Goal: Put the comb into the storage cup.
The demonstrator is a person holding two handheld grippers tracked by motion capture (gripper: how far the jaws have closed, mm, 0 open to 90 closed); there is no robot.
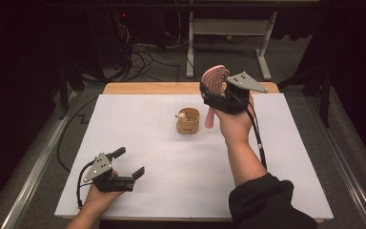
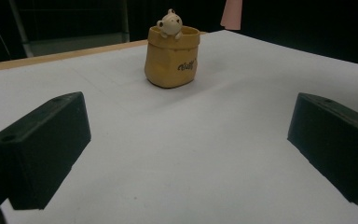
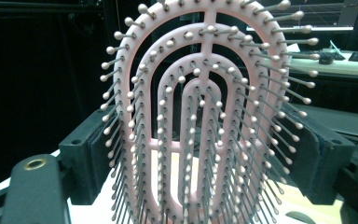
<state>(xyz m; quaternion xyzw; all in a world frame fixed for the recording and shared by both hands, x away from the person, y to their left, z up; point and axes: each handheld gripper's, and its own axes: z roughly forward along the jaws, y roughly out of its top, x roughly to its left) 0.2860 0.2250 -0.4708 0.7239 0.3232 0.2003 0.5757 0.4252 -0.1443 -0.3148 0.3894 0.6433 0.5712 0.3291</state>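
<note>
My right gripper (image 1: 215, 91) is raised over the far middle of the table and is shut on a pink vented hairbrush (image 1: 215, 77). The brush stands upright, and its handle (image 1: 209, 118) hangs down below the hand. In the right gripper view the bristled head (image 3: 205, 116) sits between both pads of my right gripper (image 3: 205, 158). Just left of the handle, a small yellow pot (image 1: 188, 121) with a little bear figure on its rim stands on the white board. My left gripper (image 1: 129, 162) rests open at the front left, and it (image 2: 186, 144) faces the pot (image 2: 171, 58) with nothing between its jaws.
The white board (image 1: 171, 186) covers most of a wooden table (image 1: 143, 88). Behind the table are a desk frame (image 1: 228, 28) and loose cables (image 1: 143, 57) on the floor. Metal rails (image 1: 33, 176) run along both sides. The brush's handle tip (image 2: 233, 14) hangs beyond the pot.
</note>
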